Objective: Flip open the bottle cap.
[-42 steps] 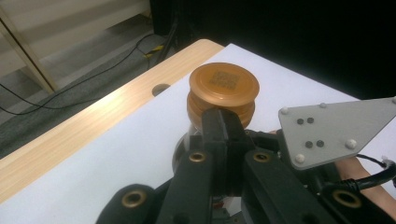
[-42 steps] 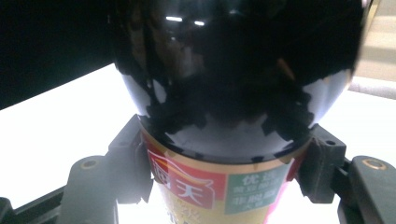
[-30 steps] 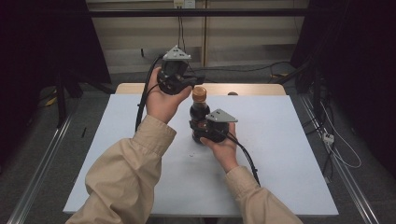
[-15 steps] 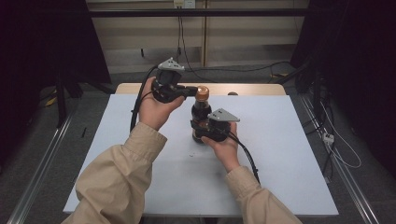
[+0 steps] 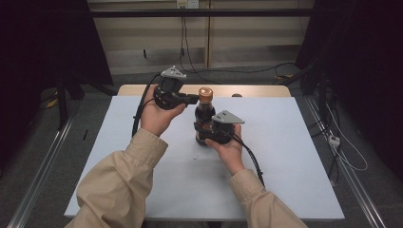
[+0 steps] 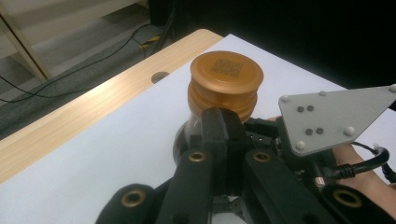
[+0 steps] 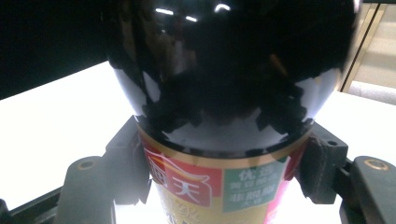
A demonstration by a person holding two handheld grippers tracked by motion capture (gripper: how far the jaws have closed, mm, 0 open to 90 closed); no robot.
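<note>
Two grippers work one dark sauce bottle [image 5: 205, 124], which stands upright near the middle of the white table [image 5: 285, 156]. The right gripper [image 5: 209, 134] has its jaws clamped around the labelled belly, likely to steady the bottle. The left gripper [image 5: 194, 98], jaws pressed together and holding nothing, sits just left of the orange cap [image 6: 226, 74], seemingly to work it. Its red, green and gold label [image 7: 219, 184] carries Chinese characters, including "天".
</note>
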